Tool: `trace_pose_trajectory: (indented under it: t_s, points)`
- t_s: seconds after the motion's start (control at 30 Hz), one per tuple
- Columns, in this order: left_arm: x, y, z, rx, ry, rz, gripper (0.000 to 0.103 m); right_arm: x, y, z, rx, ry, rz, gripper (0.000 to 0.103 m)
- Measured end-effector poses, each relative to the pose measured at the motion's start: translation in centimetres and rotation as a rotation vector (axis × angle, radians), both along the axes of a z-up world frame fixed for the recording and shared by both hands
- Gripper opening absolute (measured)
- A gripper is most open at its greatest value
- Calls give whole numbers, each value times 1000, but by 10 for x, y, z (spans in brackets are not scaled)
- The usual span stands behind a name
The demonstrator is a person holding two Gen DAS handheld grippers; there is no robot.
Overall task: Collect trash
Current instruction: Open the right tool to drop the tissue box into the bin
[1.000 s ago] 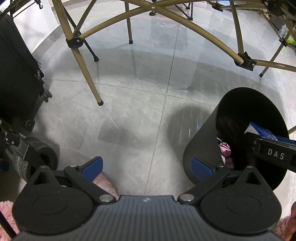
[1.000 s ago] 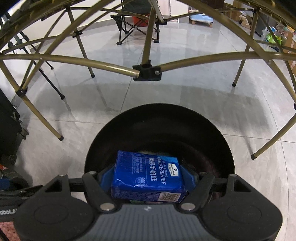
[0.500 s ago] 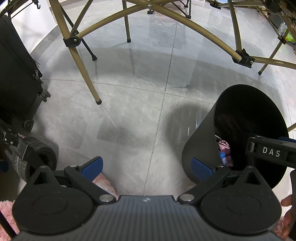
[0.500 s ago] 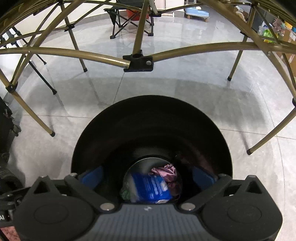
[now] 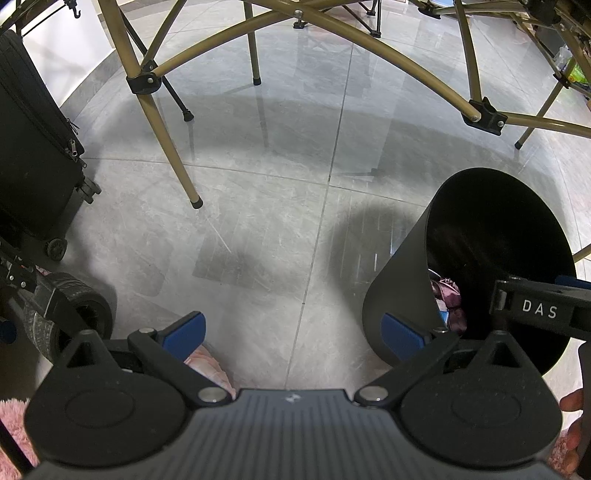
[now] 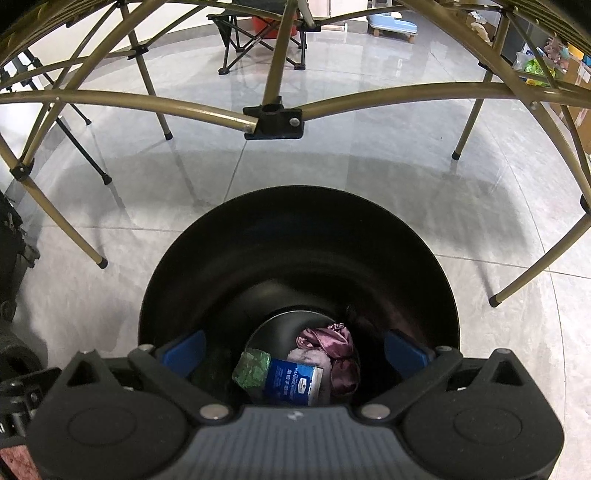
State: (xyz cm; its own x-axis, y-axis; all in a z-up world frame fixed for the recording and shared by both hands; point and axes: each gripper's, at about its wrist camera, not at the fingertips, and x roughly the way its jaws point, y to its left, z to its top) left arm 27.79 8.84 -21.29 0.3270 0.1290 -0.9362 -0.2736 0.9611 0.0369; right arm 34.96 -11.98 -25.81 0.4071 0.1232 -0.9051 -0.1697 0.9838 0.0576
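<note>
A black round bin (image 6: 299, 236) stands on the grey tile floor; it also shows at the right of the left wrist view (image 5: 491, 206). At its bottom lie a blue tissue pack (image 6: 293, 380), a purple cloth (image 6: 332, 343) and a green wrapper (image 6: 253, 367). My right gripper (image 6: 295, 350) is open and empty, held over the bin's mouth. My left gripper (image 5: 291, 330) is open and empty above the floor, left of the bin. The right gripper's body (image 5: 539, 310) shows over the bin in the left wrist view.
Gold folding-table legs (image 5: 168, 140) and cross bars (image 6: 273, 118) stand around the bin. A black suitcase (image 5: 33, 147) and a small wheel (image 5: 85, 306) are at the left. A pink fluffy slipper (image 5: 205, 363) lies under my left gripper. A folding chair (image 6: 255, 33) stands far back.
My right gripper opened and let go of the blue tissue pack, which fell to the bottom of the bin. The left gripper barely moved.
</note>
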Motion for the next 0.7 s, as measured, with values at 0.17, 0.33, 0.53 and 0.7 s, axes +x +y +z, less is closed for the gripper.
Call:
trace_pose_trajectory:
  t_s: [0.17, 0.33, 0.53, 0.7]
  points:
    - [0, 0, 0, -1, -1, 0, 103, 2, 0, -4, -18, 42, -7, 103]
    - [0, 0, 0, -1, -2, 0, 103, 1, -2, -7, -16, 89, -16, 103]
    - [-1, -5, 4, 1, -7, -4, 103, -3, -3, -6, -19, 124, -9, 103]
    - [-4, -6, 12, 7, -28, -2, 103, -9, -5, 1, -13, 125, -1, 103]
